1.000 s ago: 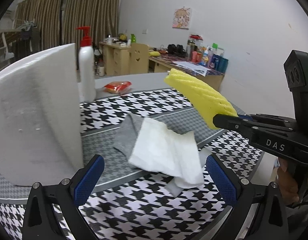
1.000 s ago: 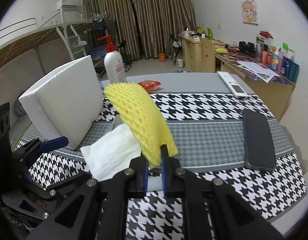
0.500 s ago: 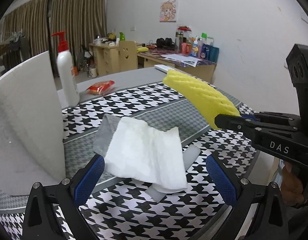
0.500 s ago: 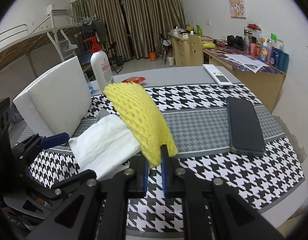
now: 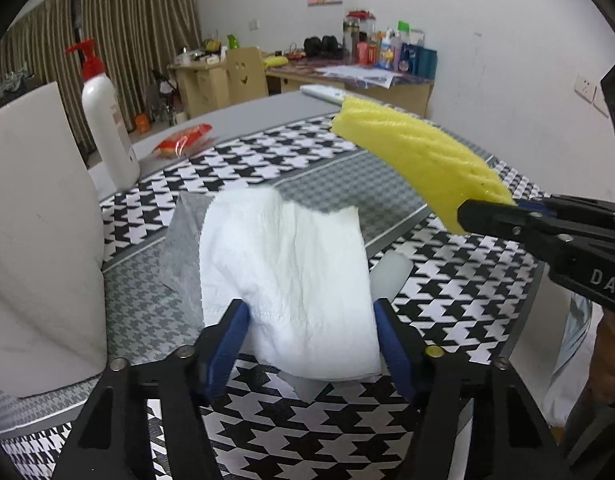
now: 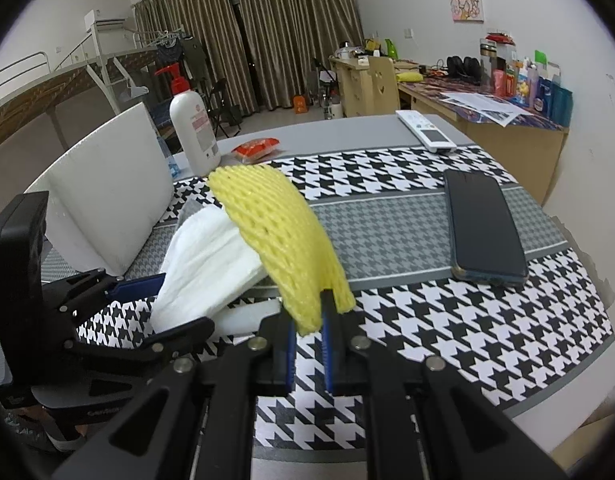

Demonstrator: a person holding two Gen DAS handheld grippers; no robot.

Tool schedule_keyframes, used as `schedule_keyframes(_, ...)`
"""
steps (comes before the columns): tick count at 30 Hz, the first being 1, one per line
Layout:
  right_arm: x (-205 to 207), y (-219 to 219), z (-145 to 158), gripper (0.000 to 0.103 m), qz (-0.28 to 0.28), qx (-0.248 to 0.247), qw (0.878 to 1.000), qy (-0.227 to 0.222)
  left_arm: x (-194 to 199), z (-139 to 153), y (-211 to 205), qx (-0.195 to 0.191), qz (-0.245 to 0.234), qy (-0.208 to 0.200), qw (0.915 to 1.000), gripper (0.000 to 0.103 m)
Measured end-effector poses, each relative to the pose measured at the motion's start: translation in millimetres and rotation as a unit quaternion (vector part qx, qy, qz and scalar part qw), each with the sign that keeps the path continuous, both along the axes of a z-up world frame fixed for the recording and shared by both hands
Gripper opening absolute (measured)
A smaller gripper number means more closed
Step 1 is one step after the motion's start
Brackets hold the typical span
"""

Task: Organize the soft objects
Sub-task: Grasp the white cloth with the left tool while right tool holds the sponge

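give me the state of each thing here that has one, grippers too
left gripper: closing around the white cloth, pads at its sides
right gripper: shut on the yellow foam net
yellow foam net: held up off the table
white cloth: bunched, between the left fingers
phone: flat, screen dark
pump bottle: upright

Only readable lettering: "DAS" in white, on the black body of the right gripper (image 5: pixel 487 216), seen from the left wrist, cut off at the picture's right edge. Some faint embossed lettering on the left gripper (image 6: pixel 179 300) body, too small to read. Printed label on the pump bottle (image 6: pixel 195 136) near the table's (image 6: pixel 427 340) far edge, unreadable too.
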State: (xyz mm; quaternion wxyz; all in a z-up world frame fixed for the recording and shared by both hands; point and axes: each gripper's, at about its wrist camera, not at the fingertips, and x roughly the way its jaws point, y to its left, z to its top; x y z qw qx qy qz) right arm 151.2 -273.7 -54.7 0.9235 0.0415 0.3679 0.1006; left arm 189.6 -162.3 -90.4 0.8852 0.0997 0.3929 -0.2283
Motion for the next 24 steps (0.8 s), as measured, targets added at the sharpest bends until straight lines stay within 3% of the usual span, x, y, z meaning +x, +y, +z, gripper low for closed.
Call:
schedule_keyframes(6,-7.2,-4.0,-5.3,0.014,-0.005,-0.010,1.000,0.005,2.3,-2.1,1.3,-0.007,-0.004,0.012,0.9999,0.049)
schedule_keyframes(11,-6.2,-8.9,-8.3,0.016,-0.009,-0.007,1.000,0.013,-3.7,2.8,-0.8,-0.017,-0.021,0.013,0.9995,0.030)
schedule_keyframes(13,-6.3,-9.9,-8.6,0.023,-0.010,-0.006,1.000,0.012,-5.2,3.0,-0.9,-0.026,-0.030,0.021,0.9990,0.026)
schedule_keyframes(15,-8.0,-10.0,-6.4,0.048,-0.008,-0.006,1.000,0.003,-5.5,3.7,-0.2,-0.032,-0.033,0.025,0.9987,0.020)
schedule_keyframes(17,-10.8,-8.8,-2.9,0.060,-0.008,-0.012,1.000,-0.012,-8.1,6.9,0.6,-0.034,-0.038,0.019,0.9985,0.016)
schedule_keyframes(24,-3.6,-6.8,-1.3,0.061,-0.003,-0.015,1.000,-0.014,-14.4,19.3,8.0,-0.047,-0.044,0.007,0.9979,0.012)
